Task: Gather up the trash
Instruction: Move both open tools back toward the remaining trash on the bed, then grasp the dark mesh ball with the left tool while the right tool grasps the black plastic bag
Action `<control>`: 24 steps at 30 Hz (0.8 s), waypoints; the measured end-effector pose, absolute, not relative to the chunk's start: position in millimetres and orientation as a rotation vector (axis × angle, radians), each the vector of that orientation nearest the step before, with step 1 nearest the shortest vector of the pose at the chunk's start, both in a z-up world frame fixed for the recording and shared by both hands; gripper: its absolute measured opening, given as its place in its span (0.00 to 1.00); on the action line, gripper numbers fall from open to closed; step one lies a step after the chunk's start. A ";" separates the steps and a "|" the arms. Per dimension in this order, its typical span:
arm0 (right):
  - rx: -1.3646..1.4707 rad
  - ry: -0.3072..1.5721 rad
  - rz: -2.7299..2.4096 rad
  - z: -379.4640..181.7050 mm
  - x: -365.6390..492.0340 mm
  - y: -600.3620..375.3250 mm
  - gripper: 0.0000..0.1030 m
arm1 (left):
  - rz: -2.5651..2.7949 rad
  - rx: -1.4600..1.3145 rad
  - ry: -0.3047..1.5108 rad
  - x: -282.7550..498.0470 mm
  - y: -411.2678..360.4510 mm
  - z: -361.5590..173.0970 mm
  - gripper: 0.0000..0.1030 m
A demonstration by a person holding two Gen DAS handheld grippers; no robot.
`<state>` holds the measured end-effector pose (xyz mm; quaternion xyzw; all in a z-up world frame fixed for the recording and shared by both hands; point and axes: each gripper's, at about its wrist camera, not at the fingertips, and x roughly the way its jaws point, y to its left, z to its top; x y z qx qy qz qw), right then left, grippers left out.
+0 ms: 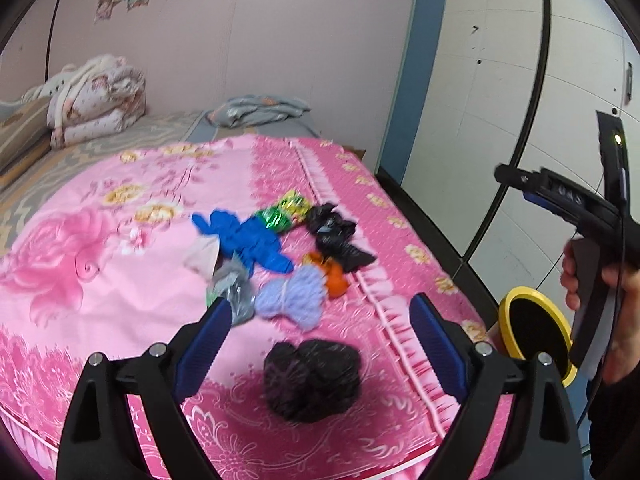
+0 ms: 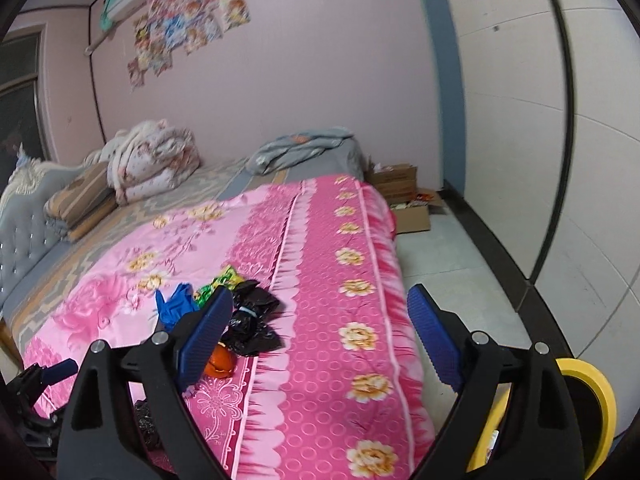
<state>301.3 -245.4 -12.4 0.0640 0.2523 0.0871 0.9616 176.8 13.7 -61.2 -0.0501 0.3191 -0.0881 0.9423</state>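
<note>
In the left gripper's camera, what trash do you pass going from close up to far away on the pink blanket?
Black crumpled bag → lavender yarn bundle → blue glove → green and yellow wrapper

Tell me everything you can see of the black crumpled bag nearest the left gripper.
The black crumpled bag looks like thin, glossy plastic film, wadded into a rounded lump of two bulging lobes with fine creases catching the light. It lies on the pink floral bedspread, near the bed's front edge, apart from the other trash farther back; the lilac yarn bundle is its closest neighbour and does not touch it. It sits ahead of the open left gripper, whose pads are clear of it. Only the bedspread touches it.
</note>
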 end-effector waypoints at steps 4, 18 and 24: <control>0.108 0.585 0.259 -31.9 327.7 -226.0 0.88 | -0.175 -0.118 0.675 182.9 18.9 -77.5 0.84; 0.008 0.735 0.378 -100.1 402.2 -150.4 0.88 | -0.185 -0.161 0.746 202.0 24.9 -122.1 0.84; 0.011 0.785 0.390 -119.9 427.0 -131.3 0.88 | -0.200 -0.193 0.779 210.8 26.6 -138.0 0.84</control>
